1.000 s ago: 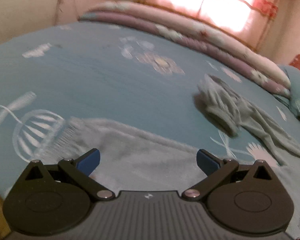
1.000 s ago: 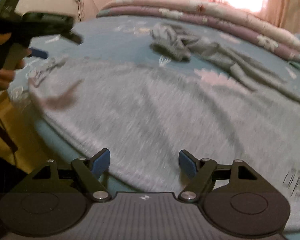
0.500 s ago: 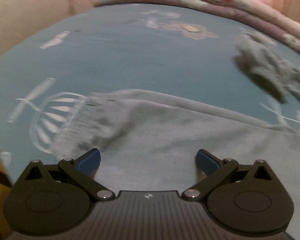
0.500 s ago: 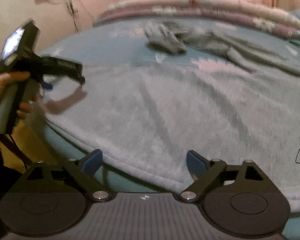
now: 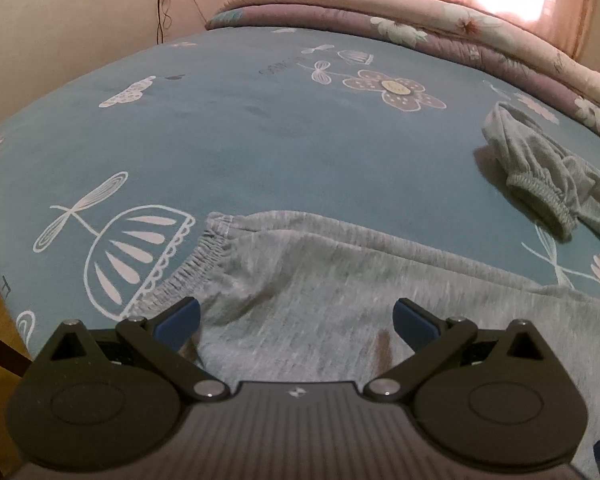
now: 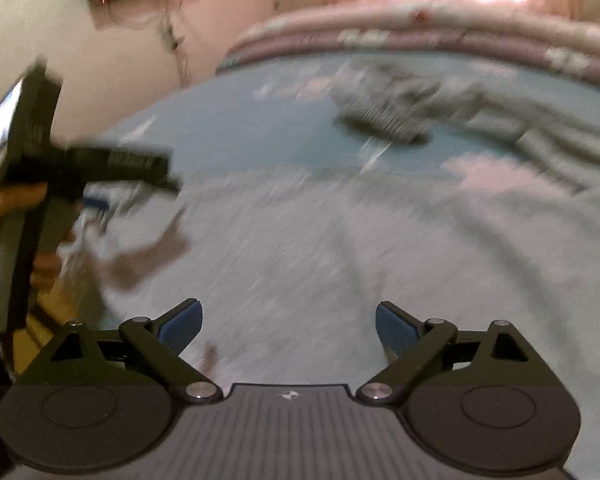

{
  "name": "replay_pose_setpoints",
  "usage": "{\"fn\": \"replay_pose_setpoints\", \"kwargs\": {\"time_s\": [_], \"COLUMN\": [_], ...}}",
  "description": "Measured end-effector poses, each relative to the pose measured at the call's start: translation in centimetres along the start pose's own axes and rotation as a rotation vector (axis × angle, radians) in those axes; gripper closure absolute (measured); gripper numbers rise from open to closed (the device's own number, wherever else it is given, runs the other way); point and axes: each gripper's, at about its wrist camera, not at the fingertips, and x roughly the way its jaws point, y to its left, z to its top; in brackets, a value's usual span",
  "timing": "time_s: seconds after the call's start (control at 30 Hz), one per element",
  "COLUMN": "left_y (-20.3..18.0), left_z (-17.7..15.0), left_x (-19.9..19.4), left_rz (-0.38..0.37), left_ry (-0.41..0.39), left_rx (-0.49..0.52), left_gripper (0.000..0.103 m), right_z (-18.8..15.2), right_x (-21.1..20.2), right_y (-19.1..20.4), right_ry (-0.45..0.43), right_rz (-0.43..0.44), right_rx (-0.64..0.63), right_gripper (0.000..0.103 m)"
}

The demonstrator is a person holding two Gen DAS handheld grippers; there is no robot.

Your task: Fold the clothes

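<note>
The grey fleece garment (image 5: 340, 300) lies spread on the blue patterned bed sheet (image 5: 240, 140). Your left gripper (image 5: 296, 316) and right gripper (image 6: 288, 320) hover above it, fingers apart, the right's having just widened, gripping nothing. Step: regrasping. Next, clamp the elastic hem (image 5: 196, 256).

Left gripper (image 5: 296, 316) fingers spread wide, nothing gripped; right gripper (image 6: 289, 322) fingers just opening, empty.

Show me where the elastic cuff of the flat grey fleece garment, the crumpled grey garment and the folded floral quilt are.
elastic cuff (image 5: 196, 258): left wrist view, gathered ribbing.
crumpled grey garment (image 5: 540, 176): left wrist view, bunched middle.
folded floral quilt (image 5: 412, 28): left wrist view, top layer.
</note>
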Motion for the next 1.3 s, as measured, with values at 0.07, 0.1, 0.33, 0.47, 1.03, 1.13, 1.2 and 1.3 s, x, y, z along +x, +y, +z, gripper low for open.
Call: {"fn": "replay_pose_setpoints", "kwargs": {"time_s": [0.07,0.1,0.33,0.47,1.03,1.13,1.2,1.3], "left_y": [0.1,0.2,-0.2,-0.4,-0.9,-0.8,-0.9,-0.9], "left_z": [0.0,0.0,0.0,0.0,0.1,0.1,0.0,0.0], "left_x": [0.1,0.1,0.1,0.2,0.8,0.7,0.6,0.4], "left_rz": [-0.001,0.001,-0.004,-0.002,0.001,0.001,-0.001,-0.006], "left_ry": [0.002,0.003,0.002,0.003,0.012,0.01,0.009,0.006], "left_rx": [-0.002,-0.006,0.0,0.004,0.009,0.003,0.009,0.011], "left_gripper": [0.001,0.001,0.001,0.001,0.001,0.001,0.001,0.001], "right_z": [-0.2,-0.2,1.9,2.1,5.6,4.3,3.1,1.3], "right_x": [-0.4,-1.1,-5.7,-5.6,-1.7,-3.9,-3.8,-1.9], "right_y": [1.0,1.1,-6.1,-11.2,-16.6,-13.0,-10.9,-9.0], "right_ry": [0.022,-0.002,-0.15,-0.137,-0.118,-0.159,-0.132,-0.036], "right_rz": [0.107,0.131,-0.17,-0.233,-0.293,-0.196,-0.162,-0.204], "right_rx": [-0.034,-0.044,0.069,0.189,0.25,0.215,0.151,0.054], "right_gripper": [0.002,0.002,0.002,0.002,0.001,0.0,0.0,0.0]}}
